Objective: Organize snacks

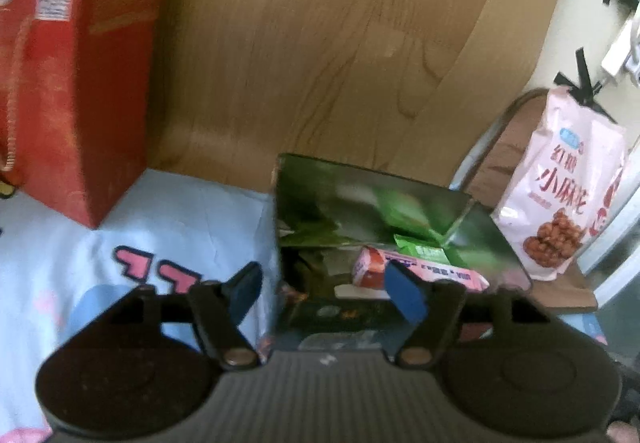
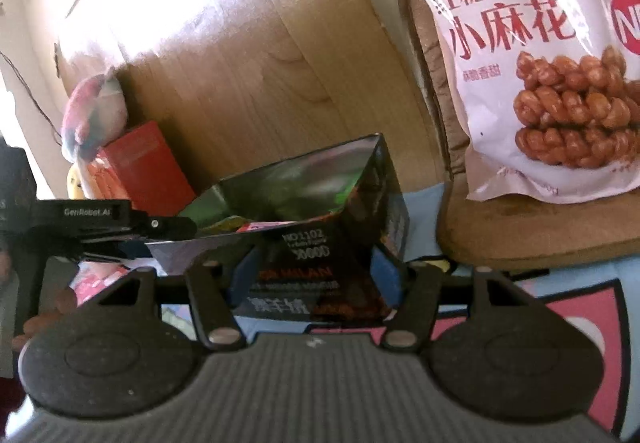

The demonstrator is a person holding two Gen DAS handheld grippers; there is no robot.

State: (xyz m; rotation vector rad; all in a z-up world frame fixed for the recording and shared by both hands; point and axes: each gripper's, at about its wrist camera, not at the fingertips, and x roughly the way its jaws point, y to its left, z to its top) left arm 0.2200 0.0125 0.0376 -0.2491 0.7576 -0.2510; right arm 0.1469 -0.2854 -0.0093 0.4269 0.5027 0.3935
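An open dark box (image 1: 360,203) with shiny green inner flaps stands on the pale blue cloth. Inside lie a pink snack pack (image 1: 436,273) and a green packet (image 1: 424,249). My left gripper (image 1: 328,291) is open and empty, its fingers over the box's near left corner. In the right wrist view the same box (image 2: 320,243) stands between the fingers of my right gripper (image 2: 316,275), which is open around its near side. The left gripper's black body (image 2: 100,223) shows at the box's left. A large pink bag of fried dough twists (image 2: 532,63) leans on a brown cushion.
A red gift box (image 1: 80,91) with a rope handle stands left on the cloth (image 1: 180,215); it also shows in the right wrist view (image 2: 144,167). A wooden headboard (image 1: 320,43) rises behind. The pink bag (image 1: 568,183) sits on a chair at right. A plush toy (image 2: 94,115) sits above the red box.
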